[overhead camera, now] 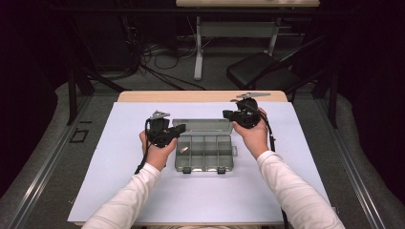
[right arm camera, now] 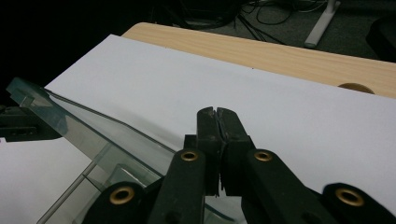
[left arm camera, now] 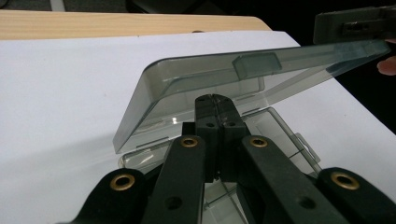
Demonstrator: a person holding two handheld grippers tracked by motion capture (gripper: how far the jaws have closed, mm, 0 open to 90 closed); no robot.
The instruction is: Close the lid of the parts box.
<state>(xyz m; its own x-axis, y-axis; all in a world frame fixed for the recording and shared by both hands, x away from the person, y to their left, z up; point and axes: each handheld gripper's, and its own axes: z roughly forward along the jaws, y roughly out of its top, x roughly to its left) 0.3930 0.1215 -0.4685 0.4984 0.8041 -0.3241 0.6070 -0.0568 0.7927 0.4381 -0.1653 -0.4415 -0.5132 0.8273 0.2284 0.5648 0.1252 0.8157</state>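
Box of grey see-through plastic sits at the middle of the frame in the high view, on the white sheet that covers the table. Its lid is raised and leans toward the far edge, and the tray below is split into small compartments. One small brass-coloured piece lies in the left compartment of the near row.

Left gripper hangs at the box's upper left corner, just beside the lid's left end; its jaws are pressed together with nothing between them. In the left gripper view the closed tips sit in front of the tilted lid, over the open tray; whether they touch the lid cannot be told.

Right gripper hangs at the box's upper right corner, near the lid's right end. In the right gripper view its jaws are also together and empty, with the lid slanting across the lower left of the frame and the white sheet beyond
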